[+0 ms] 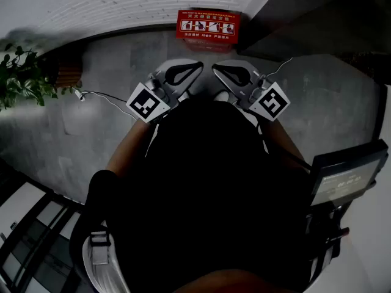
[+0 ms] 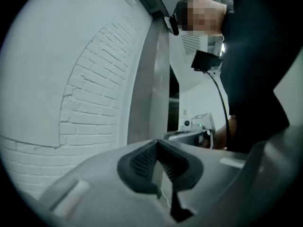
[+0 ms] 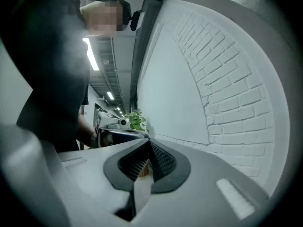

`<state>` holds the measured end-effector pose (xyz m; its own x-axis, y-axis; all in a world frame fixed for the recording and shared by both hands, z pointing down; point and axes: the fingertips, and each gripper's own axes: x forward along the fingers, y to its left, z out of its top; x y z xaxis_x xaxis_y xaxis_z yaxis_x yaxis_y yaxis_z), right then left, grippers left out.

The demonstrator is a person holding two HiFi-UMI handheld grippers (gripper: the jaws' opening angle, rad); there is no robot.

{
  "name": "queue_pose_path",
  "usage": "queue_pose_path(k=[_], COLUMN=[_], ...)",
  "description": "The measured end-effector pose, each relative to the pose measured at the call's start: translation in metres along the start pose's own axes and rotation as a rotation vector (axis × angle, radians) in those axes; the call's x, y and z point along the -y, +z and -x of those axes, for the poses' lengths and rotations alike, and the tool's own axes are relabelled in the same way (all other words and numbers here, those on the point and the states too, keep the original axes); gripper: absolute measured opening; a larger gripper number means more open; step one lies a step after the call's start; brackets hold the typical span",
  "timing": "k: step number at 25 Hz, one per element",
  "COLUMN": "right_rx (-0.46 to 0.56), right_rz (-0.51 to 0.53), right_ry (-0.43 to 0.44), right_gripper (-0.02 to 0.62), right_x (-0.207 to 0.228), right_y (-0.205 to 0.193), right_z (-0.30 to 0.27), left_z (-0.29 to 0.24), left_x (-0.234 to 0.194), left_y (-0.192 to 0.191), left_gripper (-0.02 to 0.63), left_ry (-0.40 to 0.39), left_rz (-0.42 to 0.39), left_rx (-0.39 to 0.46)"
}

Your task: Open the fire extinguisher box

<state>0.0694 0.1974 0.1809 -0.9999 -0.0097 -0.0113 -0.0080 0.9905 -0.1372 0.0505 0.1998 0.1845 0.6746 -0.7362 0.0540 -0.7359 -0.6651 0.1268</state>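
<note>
**Left gripper (image 2: pixel 157 143) and right gripper (image 3: pixel 149 143) both clenched, both empty**

Each gripper's jaws meet at the tips with nothing between them. In the head view the person holds them level and close to the body, tips angled toward each other. The red fire extinguisher box (image 1: pixel 208 29) sits on the grey floor (image 1: pixel 317 84) against the white brick wall (image 1: pixel 122 5), well apart from both. A leafy plant (image 1: pixel 21 78) stands at the far left.

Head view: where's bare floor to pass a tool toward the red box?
Bare floor strip between the fire extinguisher box and the left tool and right tool tips; more bare floor right of the right tool. Crowded left: white cable, plant.
</note>
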Motion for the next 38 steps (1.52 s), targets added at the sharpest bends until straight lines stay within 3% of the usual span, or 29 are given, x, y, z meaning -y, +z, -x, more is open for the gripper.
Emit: queue_pose_path(k=[7, 13, 17, 21, 28, 38], right_rx=[0.002, 0.013, 0.007, 0.001, -0.051, -0.086], right_rz=[-0.039, -0.034, -0.041, -0.044, -0.04, -0.111], right_ry=[0.006, -0.015, -0.045, -0.082, -0.152, -0.243], right_gripper=[0.009, 0.009, 0.009, 0.009, 0.009, 0.009], right_x=[0.021, 0.018, 0.042, 0.083, 0.131, 0.172], right_y=[-0.001, -0.002, 0.001, -0.001, 0.001, -0.021], right_z=[0.02, 0.01, -0.008, -0.05, -0.119, -0.133], left_z=[-0.017, -0.007, -0.015, -0.016, -0.011, -0.027], left_x=[-0.002, -0.008, -0.043, -0.105, -0.178, -0.22], left_y=[0.0, 0.008, 0.011, 0.005, 0.002, -0.02], left_gripper=[0.002, 0.002, 0.002, 0.002, 0.002, 0.002], left_ry=[0.042, 0.049, 0.031, 0.019, -0.073, -0.134], left_rz=[-0.026, -0.01, 0.005, 0.02, 0.023, 0.051], left_rx=[-0.02, 0.027, 0.038, 0.044, 0.026, -0.027])
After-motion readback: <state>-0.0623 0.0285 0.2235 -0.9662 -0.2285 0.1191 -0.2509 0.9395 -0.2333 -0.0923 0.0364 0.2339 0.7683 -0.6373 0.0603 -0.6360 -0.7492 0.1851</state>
